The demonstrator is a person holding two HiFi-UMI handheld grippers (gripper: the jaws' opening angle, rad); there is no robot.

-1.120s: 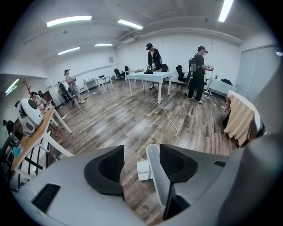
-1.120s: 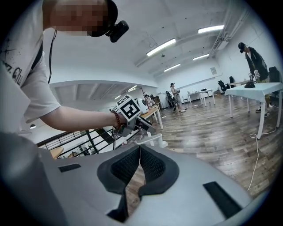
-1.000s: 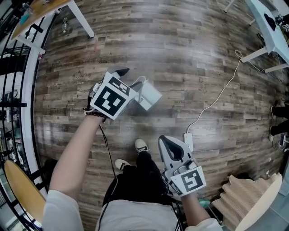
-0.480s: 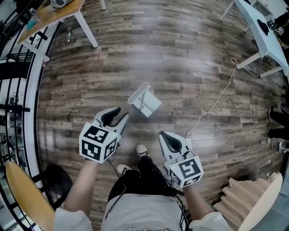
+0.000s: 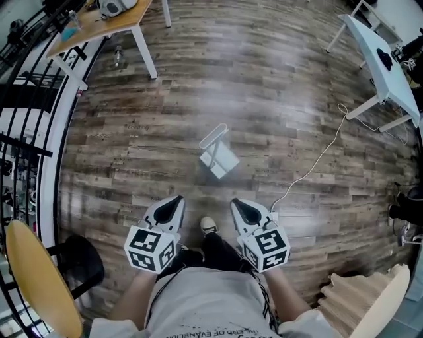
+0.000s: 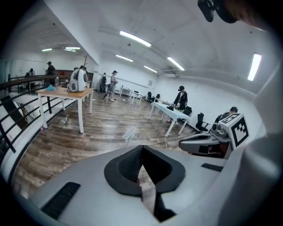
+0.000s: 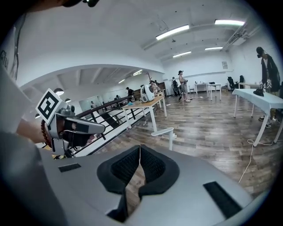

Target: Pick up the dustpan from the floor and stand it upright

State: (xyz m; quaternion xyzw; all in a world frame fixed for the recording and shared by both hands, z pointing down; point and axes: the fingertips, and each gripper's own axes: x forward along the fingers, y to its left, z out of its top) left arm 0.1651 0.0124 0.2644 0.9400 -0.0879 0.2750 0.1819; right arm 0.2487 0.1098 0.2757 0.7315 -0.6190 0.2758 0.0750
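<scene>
Head view: saw the white dustpan (image 5: 218,157) standing upright on the plank floor (image 5: 277,99), ahead of both grippers and well apart from them. Found the left gripper (image 5: 176,198) and the right gripper (image 5: 235,202) side by side low in the picture, on either side of a shoe (image 5: 207,226), both pointing toward the dustpan and touching nothing. Noted a white cable (image 5: 317,155) trailing over the floor to the right of the dustpan, a wooden table (image 5: 112,20) at the upper left and a white table (image 5: 377,56) at the upper right.

Left gripper view: found the jaws brought together after just closing, tips meeting, nothing between them. Made out the dustpan (image 6: 128,133) beyond them, standing on the floor between the wooden table (image 6: 66,92) and the white table (image 6: 170,112). Caught the right gripper (image 6: 205,141) at the right.

Right gripper view: found these jaws together too, clamped on nothing. Saw the dustpan (image 7: 166,132) upright past the tips, near the wooden table (image 7: 143,105), and the left gripper (image 7: 99,129) at the left.
</scene>
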